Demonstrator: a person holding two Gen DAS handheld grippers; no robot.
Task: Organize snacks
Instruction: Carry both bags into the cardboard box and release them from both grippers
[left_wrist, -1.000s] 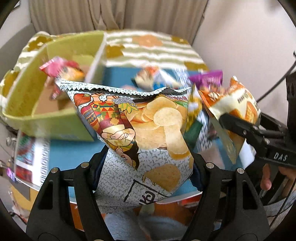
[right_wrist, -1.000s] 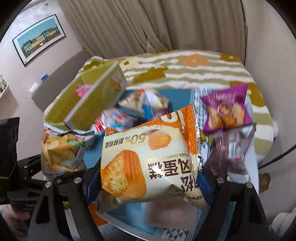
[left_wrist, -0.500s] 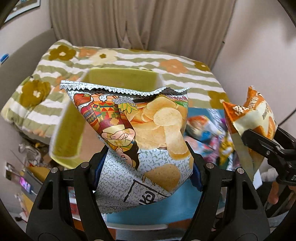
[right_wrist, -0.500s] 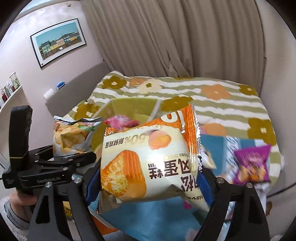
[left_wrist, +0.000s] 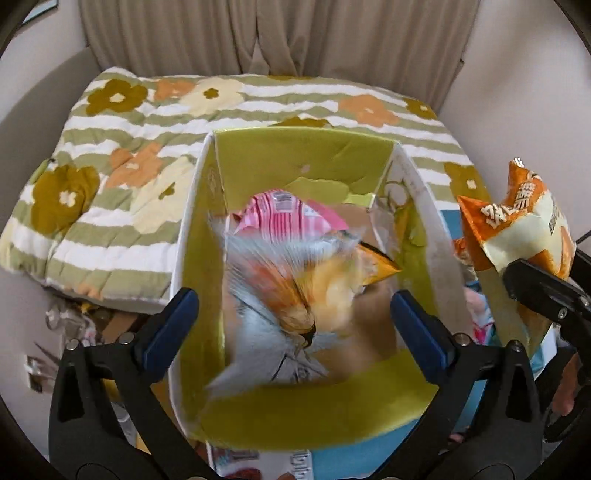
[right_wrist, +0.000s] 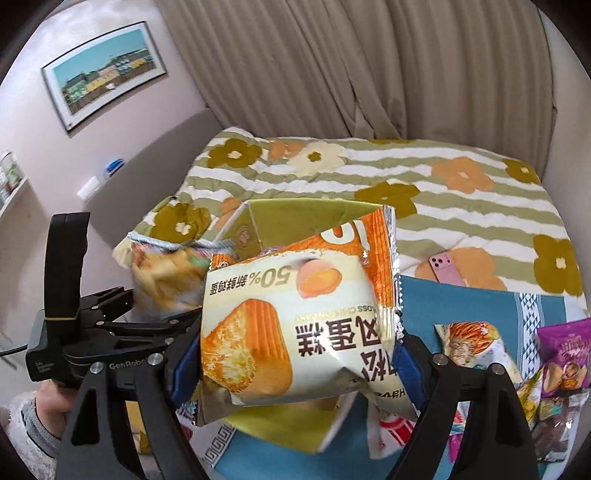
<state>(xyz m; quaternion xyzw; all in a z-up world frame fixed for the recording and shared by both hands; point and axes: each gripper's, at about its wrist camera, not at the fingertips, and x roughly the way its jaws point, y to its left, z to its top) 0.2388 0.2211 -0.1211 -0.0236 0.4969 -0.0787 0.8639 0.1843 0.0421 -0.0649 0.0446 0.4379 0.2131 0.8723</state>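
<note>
The left claw (left_wrist: 293, 325), clamped on the chip bag (left_wrist: 291, 295) a moment ago, has just been opening; the blurred bag lies lengthwise inside the green box (left_wrist: 295, 421). The right claw (right_wrist: 295, 365) clamps the cake packet (right_wrist: 295, 325), print inverted.

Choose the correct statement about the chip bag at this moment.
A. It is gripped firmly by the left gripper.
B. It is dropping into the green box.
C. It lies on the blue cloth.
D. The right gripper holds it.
B: the chip bag is blurred, free between the open left gripper, over the green box.
</note>
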